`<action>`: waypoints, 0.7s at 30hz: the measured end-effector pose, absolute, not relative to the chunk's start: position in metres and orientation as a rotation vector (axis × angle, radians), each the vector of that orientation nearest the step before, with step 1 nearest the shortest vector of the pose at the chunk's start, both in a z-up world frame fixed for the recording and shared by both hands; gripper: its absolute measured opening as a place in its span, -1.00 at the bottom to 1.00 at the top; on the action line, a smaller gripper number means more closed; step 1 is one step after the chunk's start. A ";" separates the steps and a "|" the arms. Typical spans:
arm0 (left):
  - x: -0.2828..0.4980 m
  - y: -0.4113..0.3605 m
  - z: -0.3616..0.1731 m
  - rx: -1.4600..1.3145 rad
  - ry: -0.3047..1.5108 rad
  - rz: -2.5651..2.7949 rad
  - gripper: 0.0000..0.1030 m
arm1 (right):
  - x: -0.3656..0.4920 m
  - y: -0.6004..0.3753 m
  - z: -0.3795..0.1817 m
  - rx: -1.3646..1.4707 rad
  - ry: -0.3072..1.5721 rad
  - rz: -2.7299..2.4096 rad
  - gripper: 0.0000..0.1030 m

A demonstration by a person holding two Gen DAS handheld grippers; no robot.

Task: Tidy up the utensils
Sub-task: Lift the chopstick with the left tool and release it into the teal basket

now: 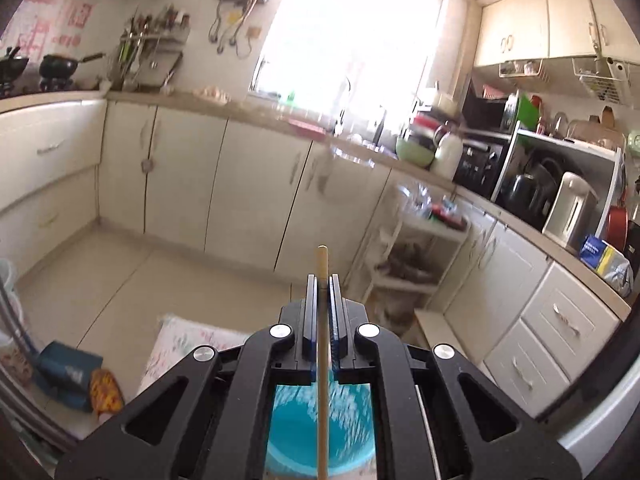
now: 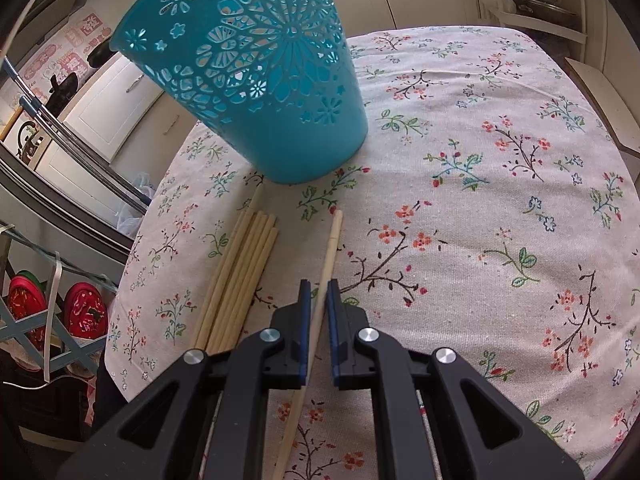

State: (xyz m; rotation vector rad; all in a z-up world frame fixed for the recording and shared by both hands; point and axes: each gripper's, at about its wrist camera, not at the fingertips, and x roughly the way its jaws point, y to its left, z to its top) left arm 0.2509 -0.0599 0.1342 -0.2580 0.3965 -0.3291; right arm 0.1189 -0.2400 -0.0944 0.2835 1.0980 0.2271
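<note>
My left gripper (image 1: 322, 280) is shut on a wooden chopstick (image 1: 322, 360) and holds it upright over the open mouth of the teal basket (image 1: 320, 428), seen below the jaws. In the right wrist view the same teal perforated basket (image 2: 256, 72) stands on the floral tablecloth (image 2: 480, 200). My right gripper (image 2: 319, 286) is narrowly open around a pale single chopstick (image 2: 328, 256) that lies on the cloth; the pads do not visibly press it. A bundle of several chopsticks (image 2: 240, 276) lies just left of it.
Cream kitchen cabinets (image 1: 248, 184) and a cluttered counter (image 1: 420, 148) ring the room in the left wrist view. A white trolley (image 1: 404, 256) stands by the cabinets. Left of the table edge are a metal rack and red items (image 2: 52, 308).
</note>
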 end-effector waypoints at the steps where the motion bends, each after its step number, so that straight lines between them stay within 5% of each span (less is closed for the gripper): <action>1: 0.254 -0.067 0.135 -0.246 0.376 -0.308 -0.90 | 0.118 -0.240 -0.094 0.286 1.098 0.229 -0.83; 19: 0.289 -0.093 0.048 -0.148 0.428 -0.183 -0.88 | 0.120 -0.245 -0.096 0.320 1.093 0.264 -0.83; 21: 0.283 -0.093 0.044 -0.117 0.459 -0.187 -0.62 | 0.120 -0.244 -0.097 0.314 1.091 0.265 -0.83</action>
